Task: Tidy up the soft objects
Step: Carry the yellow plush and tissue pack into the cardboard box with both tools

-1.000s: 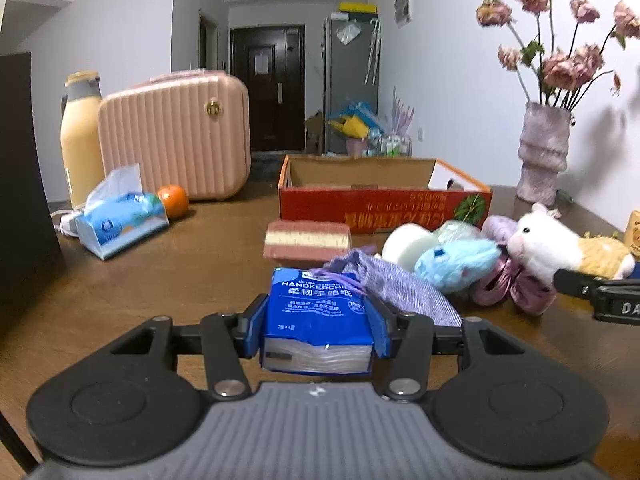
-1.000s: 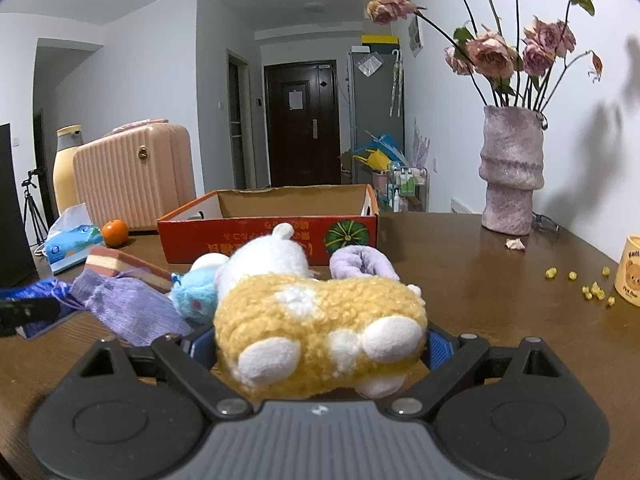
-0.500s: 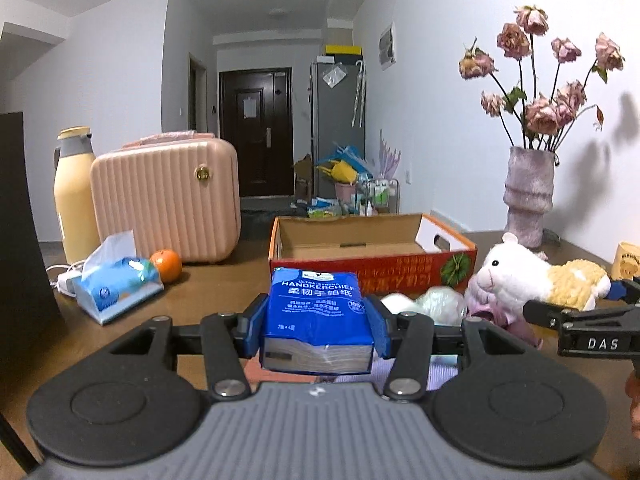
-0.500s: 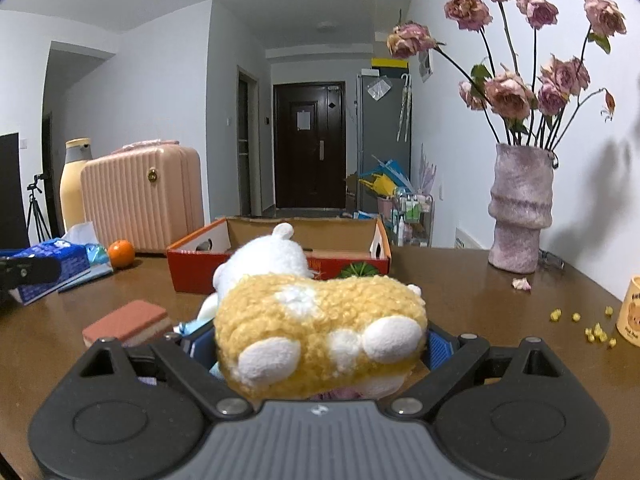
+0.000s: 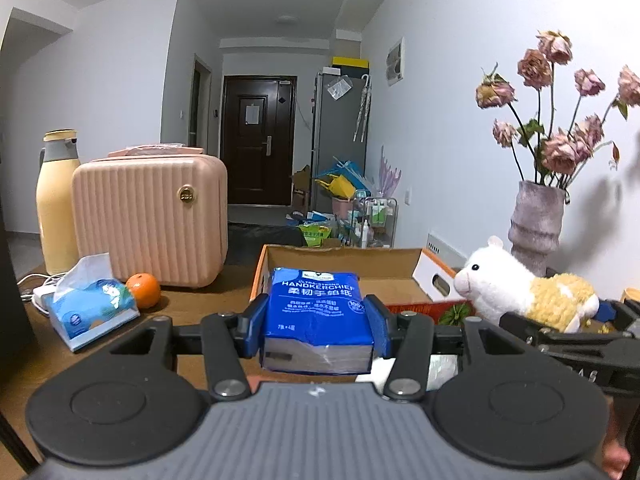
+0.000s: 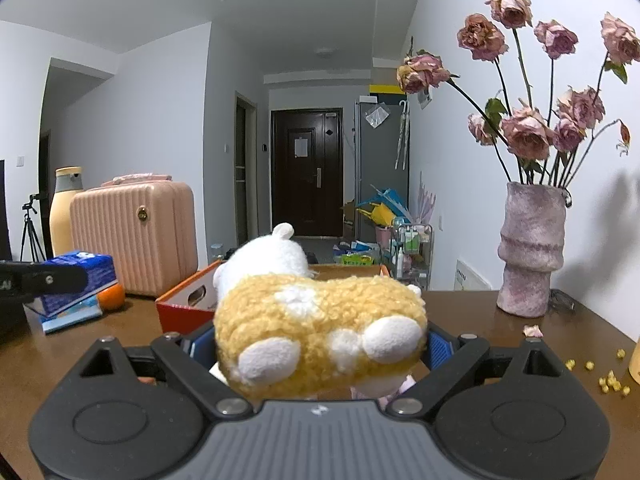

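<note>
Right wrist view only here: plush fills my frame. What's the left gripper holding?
Observer: The left gripper is shut on a blue handkerchief tissue pack, held above the table.
Operator: Which way does the plush face?
Observer: The plush toy has its white head toward the open cardboard box, its yellow rear in the right gripper.
Operator: Anything in the box?
Observer: The part of the box floor that shows is bare.

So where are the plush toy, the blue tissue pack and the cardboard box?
plush toy (image 6: 320, 332): right wrist view, yellow back.
blue tissue pack (image 5: 316, 308): left wrist view, printed top face.
cardboard box (image 5: 344, 258): left wrist view, far inner wall.
</note>
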`<state>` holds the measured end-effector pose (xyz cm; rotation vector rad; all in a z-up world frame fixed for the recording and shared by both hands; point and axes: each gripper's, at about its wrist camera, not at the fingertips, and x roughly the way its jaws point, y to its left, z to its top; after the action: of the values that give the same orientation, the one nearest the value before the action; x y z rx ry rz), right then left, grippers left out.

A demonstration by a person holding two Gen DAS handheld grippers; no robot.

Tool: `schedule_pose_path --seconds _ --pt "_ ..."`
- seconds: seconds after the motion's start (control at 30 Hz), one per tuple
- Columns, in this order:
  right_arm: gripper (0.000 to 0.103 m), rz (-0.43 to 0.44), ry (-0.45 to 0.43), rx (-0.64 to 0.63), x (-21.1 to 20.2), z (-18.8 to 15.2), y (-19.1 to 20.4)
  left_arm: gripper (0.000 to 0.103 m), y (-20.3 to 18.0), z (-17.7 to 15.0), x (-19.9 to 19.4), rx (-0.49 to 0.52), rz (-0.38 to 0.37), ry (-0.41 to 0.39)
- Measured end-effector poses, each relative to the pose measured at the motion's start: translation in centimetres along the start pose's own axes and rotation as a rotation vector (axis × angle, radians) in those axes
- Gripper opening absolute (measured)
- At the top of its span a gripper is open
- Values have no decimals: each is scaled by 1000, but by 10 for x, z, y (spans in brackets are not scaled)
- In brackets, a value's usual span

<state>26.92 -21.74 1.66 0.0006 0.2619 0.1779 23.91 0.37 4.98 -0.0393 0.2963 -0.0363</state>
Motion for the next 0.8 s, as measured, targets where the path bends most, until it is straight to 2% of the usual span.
schedule_pose_path --seconds 0.47,0.8 --pt "95 -2 2 -14 58 23 2 52 -15 22 60 -18 -8 -4" --pt "95 -10 28 -33 107 38 0 52 -10 38 100 -46 7 -7"
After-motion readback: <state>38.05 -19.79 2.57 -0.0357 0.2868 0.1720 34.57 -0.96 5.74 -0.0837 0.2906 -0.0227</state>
